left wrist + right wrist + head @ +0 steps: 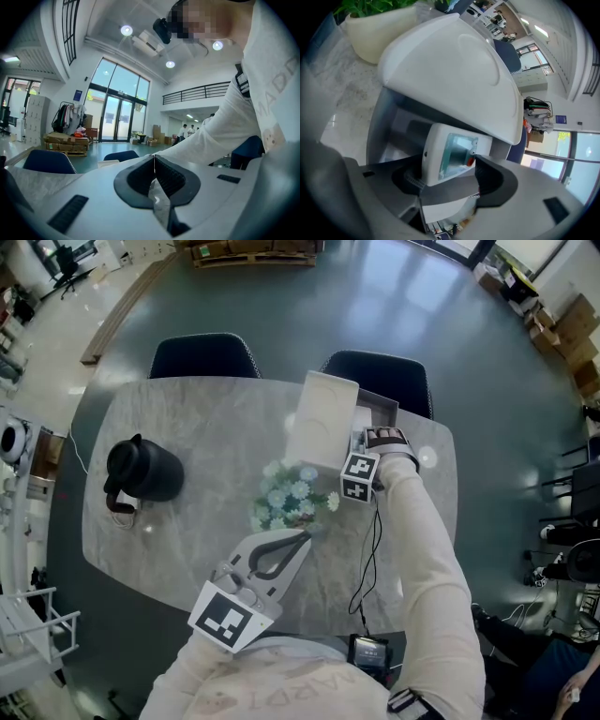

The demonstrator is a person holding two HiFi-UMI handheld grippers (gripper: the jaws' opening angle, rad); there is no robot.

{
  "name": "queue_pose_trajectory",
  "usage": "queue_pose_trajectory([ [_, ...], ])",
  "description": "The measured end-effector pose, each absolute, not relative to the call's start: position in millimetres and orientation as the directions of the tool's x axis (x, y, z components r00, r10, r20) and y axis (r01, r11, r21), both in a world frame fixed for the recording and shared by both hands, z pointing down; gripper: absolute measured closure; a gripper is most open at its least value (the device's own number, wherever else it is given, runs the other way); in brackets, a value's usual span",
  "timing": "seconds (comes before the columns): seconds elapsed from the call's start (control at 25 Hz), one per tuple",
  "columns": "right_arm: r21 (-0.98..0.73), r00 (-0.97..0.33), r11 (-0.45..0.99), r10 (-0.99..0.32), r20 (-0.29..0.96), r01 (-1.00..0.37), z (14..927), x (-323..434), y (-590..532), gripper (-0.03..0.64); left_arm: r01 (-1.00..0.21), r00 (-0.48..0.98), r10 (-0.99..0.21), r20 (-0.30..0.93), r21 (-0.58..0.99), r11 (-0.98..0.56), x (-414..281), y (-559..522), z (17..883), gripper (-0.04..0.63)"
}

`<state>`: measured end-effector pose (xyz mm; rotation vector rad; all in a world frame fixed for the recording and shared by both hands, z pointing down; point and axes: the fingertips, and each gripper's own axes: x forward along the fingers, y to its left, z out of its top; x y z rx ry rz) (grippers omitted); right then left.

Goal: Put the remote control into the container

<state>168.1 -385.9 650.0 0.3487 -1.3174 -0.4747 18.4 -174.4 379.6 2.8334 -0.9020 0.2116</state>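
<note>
My right tongs (452, 180) are squeezed shut on the remote control (452, 154). It is white, with a little screen and a red button, and the two pads press on its sides. I am holding it right at the mouth of the container (389, 122), a grey box on the table (187, 427). The white lid (450, 65) is tipped up and open above it. From the head view, my right tongs (364, 444) are at the near side of the box, just by the open lid (322, 418).

My left tongs (154, 171) are closed with nothing in them. They hang back near me, well apart from the box, and point up at the room.

I think I am in the putting-in step. The remote looks like it is at the opening, but my tongs have not let go of it yet.

Next, I think I need to go a bit lower into the box, keep the remote under the lid without bumping it, then open the tongs and pull them out. The plant (286, 495) stands near the box, so I should mind it.
</note>
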Motion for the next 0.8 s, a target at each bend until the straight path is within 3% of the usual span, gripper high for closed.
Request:
queue_pose_trajectory([
  [0.28,0.459,0.224,0.874,-0.485,0.845,0.159,652,174,-382,0.339,-0.578,0.810,-0.556,0.186,0.102,-0.809,20,-173,379,0.583],
  [0.48,0.442,0.199,0.893,-0.450,0.871,0.086,650,172,-377,0.337,-0.578,0.811,-0.556,0.183,0.104,-0.809,19,-172,378,0.583],
  [0.68,0.428,0.244,0.888,-0.458,0.855,0.166,652,176,-375,0.336,-0.577,0.812,-0.555,0.177,0.103,-0.810,17,-171,379,0.583],
  [0.8,0.410,0.214,0.909,-0.416,0.884,0.070,652,175,-372,0.334,-0.576,0.813,-0.554,0.178,0.104,-0.811,17,-169,378,0.583],
])
